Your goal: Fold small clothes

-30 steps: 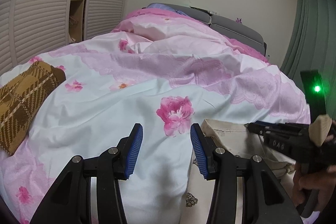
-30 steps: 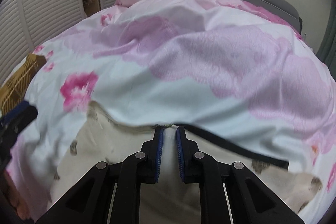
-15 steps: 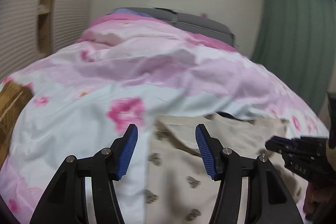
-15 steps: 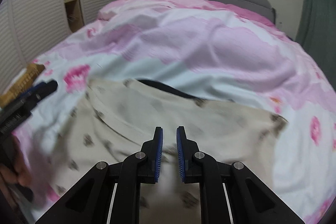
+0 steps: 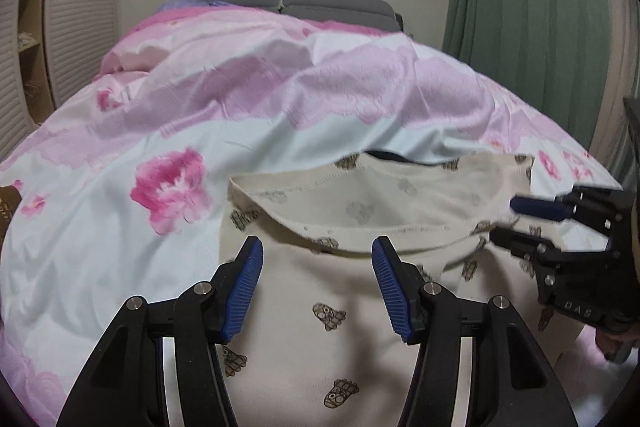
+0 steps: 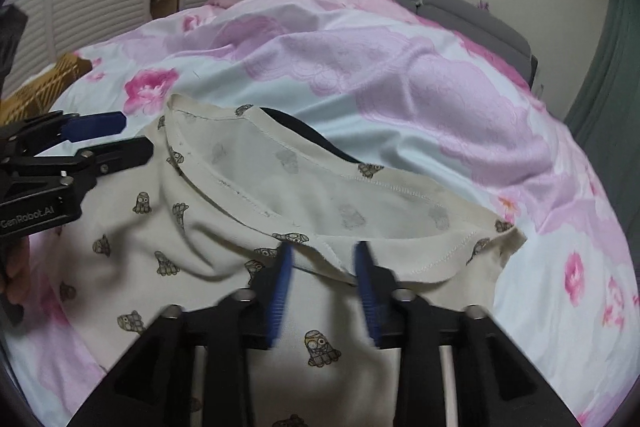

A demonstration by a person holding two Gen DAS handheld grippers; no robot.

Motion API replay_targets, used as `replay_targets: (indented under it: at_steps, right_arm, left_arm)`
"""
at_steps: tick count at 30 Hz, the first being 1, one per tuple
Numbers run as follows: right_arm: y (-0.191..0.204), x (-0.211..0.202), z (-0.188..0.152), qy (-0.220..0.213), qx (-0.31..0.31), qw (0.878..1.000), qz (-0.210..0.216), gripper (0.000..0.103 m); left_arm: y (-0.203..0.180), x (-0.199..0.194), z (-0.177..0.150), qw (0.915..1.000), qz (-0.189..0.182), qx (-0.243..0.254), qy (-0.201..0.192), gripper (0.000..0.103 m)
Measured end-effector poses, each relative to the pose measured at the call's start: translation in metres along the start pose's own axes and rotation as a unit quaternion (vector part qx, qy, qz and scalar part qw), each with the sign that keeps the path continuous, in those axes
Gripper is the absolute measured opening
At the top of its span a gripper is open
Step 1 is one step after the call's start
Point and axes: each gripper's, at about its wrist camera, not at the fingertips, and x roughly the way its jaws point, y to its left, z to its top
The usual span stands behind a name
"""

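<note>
Cream cotton garment with small brown printed figures (image 5: 344, 291) is lying on pink floral duvet (image 5: 160, 131). Left gripper (image 5: 317, 281) is hovering open over it; right gripper (image 6: 323, 279), jaws just opening, is gripping nothing.

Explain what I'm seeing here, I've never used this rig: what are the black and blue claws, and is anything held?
Each claw is a hand-held gripper carried by a person, with a camera looking along its fingers. One picture looks from the left hand-held gripper, the other from the right hand-held gripper. Both hover over a cream printed garment lying on a pink floral duvet. Both are open and hold nothing; the right one's jaws have just been opening, with cloth below them, not pinched.
</note>
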Motion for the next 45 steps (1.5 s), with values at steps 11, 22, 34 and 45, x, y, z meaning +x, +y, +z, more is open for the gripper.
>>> replay_targets:
  at_steps: [11,22,34,45]
  right_arm:
    - [-0.006,0.017,-0.004,0.002,-0.023,1.0,-0.021,0.034]
    - [-0.03,0.032,0.026,-0.008,0.018,1.0,-0.001,0.008]
    - [-0.036,0.043,0.047,-0.005,0.033,0.999,0.009,0.008]
    - [0.052,0.027,0.062,-0.037,-0.094,0.99,0.101,0.038]
  left_arm:
    - [-0.006,0.035,-0.006,0.9988,-0.027,-0.01,0.04,0.047]
    - [0.005,0.042,0.004,0.9996,-0.004,-0.028,0.005,0.047]
    - [0.032,0.029,0.008,0.9976,0.026,-0.063,-0.009,0.047]
    - [0.038,0.002,0.011,0.9962,0.079,-0.024,-0.027,0.047]
